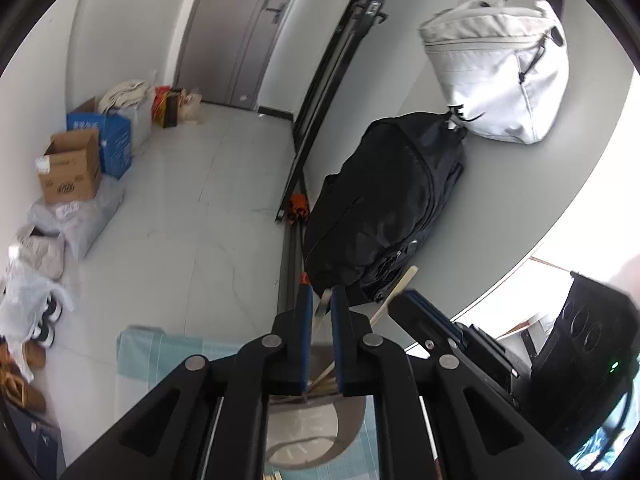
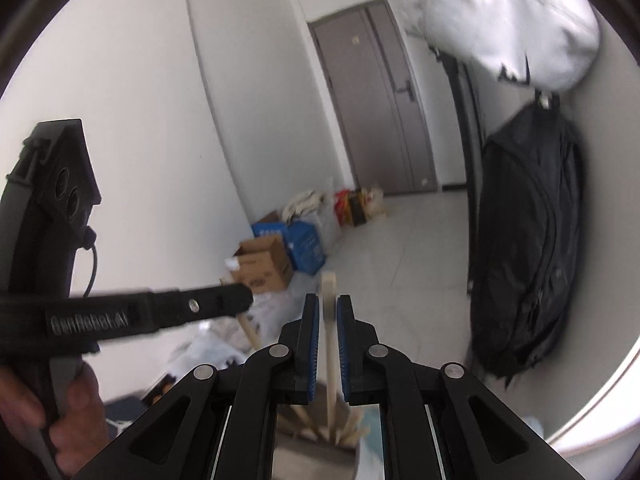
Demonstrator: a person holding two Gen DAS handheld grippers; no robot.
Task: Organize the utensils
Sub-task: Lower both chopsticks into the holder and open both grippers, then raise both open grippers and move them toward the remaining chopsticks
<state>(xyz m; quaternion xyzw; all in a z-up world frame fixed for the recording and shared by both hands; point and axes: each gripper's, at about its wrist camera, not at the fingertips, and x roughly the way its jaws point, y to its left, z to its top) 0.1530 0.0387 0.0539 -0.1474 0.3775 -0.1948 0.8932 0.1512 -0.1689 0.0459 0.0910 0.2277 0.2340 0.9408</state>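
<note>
My left gripper (image 1: 321,300) is shut on a thin wooden utensil (image 1: 323,308) that stands up between its blue pads. Its lower end goes down into a grey holder cup (image 1: 352,428) below the fingers. My right gripper (image 2: 328,306) is shut on a pale wooden utensil handle (image 2: 329,320) that rises from the same kind of grey holder (image 2: 316,456), where several other wooden utensils (image 2: 352,432) stand. In the left wrist view the right gripper's fingers (image 1: 424,316) grip a wooden handle (image 1: 396,288). In the right wrist view the left gripper (image 2: 224,300) sits to the left, held by a hand (image 2: 76,408).
A light blue mat (image 1: 160,356) lies under the holder. A black backpack (image 1: 384,208) and a white bag (image 1: 500,80) hang on the wall to the right. Cardboard boxes (image 1: 72,164), bags and shoes line the floor at the left wall. A grey door (image 2: 380,100) stands at the back.
</note>
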